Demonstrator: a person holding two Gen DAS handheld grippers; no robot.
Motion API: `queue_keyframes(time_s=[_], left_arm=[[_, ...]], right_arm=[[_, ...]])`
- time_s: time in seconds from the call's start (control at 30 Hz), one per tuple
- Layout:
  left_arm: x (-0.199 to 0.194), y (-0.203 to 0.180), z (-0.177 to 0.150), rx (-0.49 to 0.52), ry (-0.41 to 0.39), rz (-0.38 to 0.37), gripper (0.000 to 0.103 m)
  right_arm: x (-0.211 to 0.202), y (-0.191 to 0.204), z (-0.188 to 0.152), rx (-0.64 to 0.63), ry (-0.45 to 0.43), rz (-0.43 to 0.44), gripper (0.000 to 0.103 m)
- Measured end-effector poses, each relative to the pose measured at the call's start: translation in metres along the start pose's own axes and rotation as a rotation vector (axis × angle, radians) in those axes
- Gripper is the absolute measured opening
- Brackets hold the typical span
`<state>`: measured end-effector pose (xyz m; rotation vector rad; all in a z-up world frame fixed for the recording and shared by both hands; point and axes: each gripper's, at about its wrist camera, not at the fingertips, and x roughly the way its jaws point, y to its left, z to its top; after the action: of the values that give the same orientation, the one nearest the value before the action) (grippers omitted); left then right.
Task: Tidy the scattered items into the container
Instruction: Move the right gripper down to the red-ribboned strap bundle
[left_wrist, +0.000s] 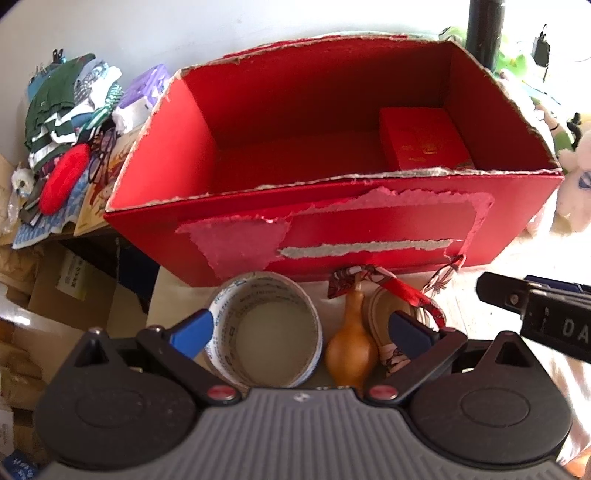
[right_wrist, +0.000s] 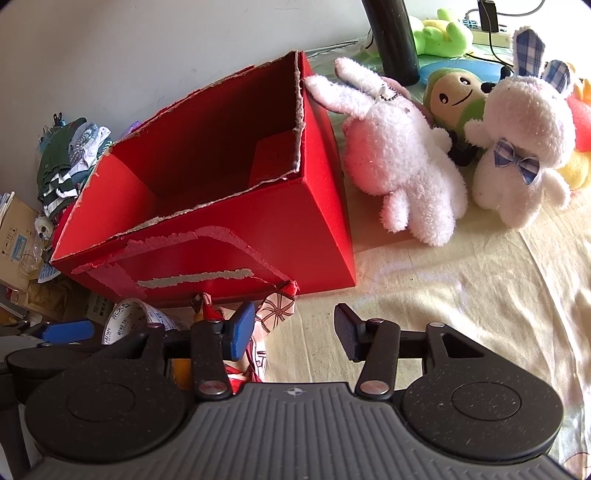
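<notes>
Left gripper (left_wrist: 301, 332) fingers spread around tape roll (left_wrist: 263, 330) and gourd (left_wrist: 351, 350); right gripper (right_wrist: 295, 332) fingers apart, empty; red box (left_wrist: 332, 229) at twelve o'clock.

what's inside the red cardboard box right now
A smaller red box lies in the right end of the red cardboard box. The rest of the floor looks bare; the near wall hides the strip behind it.

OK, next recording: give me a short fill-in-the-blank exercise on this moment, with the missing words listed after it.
1. The open cardboard box is coloured ____.
2. Between the left tool's fingers stand a roll of tape and a small brown ____.
3. The white plush with the blue checked bow is a ____.
4. The right tool holds ____.

Missing words: red; gourd; rabbit; nothing
</notes>
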<state>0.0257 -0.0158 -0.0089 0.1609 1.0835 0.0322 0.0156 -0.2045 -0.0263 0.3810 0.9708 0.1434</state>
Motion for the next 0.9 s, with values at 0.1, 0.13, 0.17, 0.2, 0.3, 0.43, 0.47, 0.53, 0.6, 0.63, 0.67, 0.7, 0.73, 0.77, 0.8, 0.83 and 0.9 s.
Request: queue_keyframes(time_s=[0.1,0.13,0.17,0.2,0.3,0.43,0.47,0.53,0.6,0.63,0.67,0.7,0.73,0.77,0.8,0.83,0.9], left_arm=[[-0.003,0.007,-0.006,-0.009,-0.020,-0.072,0.101],[-0.004,0.009,-0.008,-0.009,-0.028,-0.098,0.101],[-0.006,0.011,-0.011,-0.010,-0.039,-0.129,0.100],[-0.008,0.012,-0.014,-0.011,-0.048,-0.153,0.100],[-0.009,0.011,-0.019,0.005,-0.056,-0.180,0.100],[-0.011,0.007,-0.023,0.029,-0.075,-0.278,0.100],[-0.012,0.007,-0.025,0.038,-0.074,-0.318,0.100],[-0.013,0.005,-0.029,0.055,-0.074,-0.373,0.100],[-0.014,0.000,-0.033,0.089,-0.078,-0.411,0.100],[-0.016,-0.003,-0.034,0.109,-0.082,-0.429,0.100],[-0.017,-0.007,-0.035,0.136,-0.085,-0.450,0.100],[-0.017,-0.012,-0.036,0.158,-0.085,-0.462,0.100],[-0.015,-0.016,-0.036,0.174,-0.078,-0.465,0.100],[-0.012,-0.020,-0.036,0.187,-0.067,-0.468,0.100],[-0.009,-0.023,-0.035,0.195,-0.055,-0.474,0.098],[-0.005,-0.024,-0.035,0.196,-0.042,-0.480,0.097],[0.003,-0.022,-0.034,0.178,-0.008,-0.510,0.097]], right_arm=[[0.002,0.000,0.000,0.000,0.006,0.007,0.052],[0.003,0.000,0.000,0.000,0.009,0.009,0.052],[0.003,0.000,0.000,0.001,0.012,0.012,0.052],[0.004,0.000,0.001,0.002,0.015,0.016,0.052],[0.007,-0.001,0.001,0.004,0.022,0.021,0.053],[0.011,-0.003,0.001,0.010,0.040,0.035,0.058],[0.012,-0.003,0.001,0.008,0.050,0.046,0.058],[0.015,-0.004,0.001,0.005,0.076,0.080,0.058],[0.018,-0.006,0.000,0.009,0.109,0.122,0.058],[0.020,-0.006,0.000,0.010,0.123,0.143,0.058],[0.021,-0.005,0.000,0.009,0.136,0.161,0.058],[0.023,-0.005,0.000,0.003,0.150,0.178,0.058],[0.025,-0.003,0.000,-0.007,0.167,0.192,0.058],[0.027,-0.001,-0.001,-0.017,0.184,0.204,0.057],[0.030,0.000,-0.002,-0.027,0.200,0.214,0.057],[0.032,0.002,-0.003,-0.037,0.216,0.226,0.057],[0.037,0.006,-0.005,-0.067,0.243,0.236,0.057]])
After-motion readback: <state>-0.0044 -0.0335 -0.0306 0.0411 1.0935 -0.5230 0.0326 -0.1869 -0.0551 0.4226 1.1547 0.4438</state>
